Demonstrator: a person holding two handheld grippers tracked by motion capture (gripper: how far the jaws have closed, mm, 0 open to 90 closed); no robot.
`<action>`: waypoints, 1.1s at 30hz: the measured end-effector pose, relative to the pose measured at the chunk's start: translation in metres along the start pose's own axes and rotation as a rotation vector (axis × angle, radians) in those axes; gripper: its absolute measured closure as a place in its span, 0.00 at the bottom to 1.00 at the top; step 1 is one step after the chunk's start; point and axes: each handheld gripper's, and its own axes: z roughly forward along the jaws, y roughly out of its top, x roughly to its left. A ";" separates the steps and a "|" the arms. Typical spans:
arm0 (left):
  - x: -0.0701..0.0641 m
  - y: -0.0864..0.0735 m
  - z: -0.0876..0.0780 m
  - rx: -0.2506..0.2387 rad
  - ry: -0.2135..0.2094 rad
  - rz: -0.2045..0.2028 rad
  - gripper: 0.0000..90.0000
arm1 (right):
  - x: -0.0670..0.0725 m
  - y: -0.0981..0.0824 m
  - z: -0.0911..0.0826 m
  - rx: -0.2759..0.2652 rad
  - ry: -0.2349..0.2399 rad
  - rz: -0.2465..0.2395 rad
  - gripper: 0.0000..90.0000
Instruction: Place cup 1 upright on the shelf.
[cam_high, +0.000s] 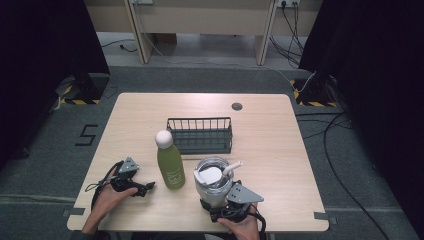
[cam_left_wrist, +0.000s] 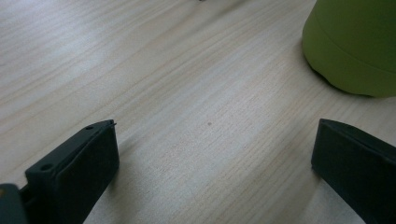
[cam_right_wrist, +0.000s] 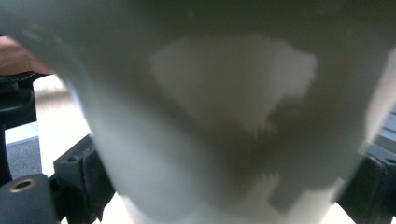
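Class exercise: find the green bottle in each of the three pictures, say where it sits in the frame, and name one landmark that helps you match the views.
High view: the green bottle stands upright left of centre, before the wire basket.
Left gripper view: its rounded green base sits in the top right corner.
Right gripper view: a grey tumbler stands close before the lens; no green there.
Shared landmark: the light wooden table, its grain plain in the left gripper view.

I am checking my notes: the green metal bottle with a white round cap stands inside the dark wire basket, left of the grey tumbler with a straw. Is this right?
Not quite. In the high view the green metal bottle stands on the wooden table, in front of the dark wire basket, not inside it. It does stand left of the grey tumbler.
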 end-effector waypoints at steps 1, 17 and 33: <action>0.000 0.000 0.000 0.000 0.000 0.000 0.00 | 0.000 -0.001 0.002 -0.009 0.003 0.008 0.10; 0.000 0.000 0.000 -0.002 -0.002 -0.003 0.00 | -0.001 -0.003 0.004 -0.042 0.003 -0.016 0.12; 0.000 0.000 0.000 -0.002 -0.001 -0.003 0.00 | -0.001 0.004 0.003 -0.045 -0.014 -0.028 0.12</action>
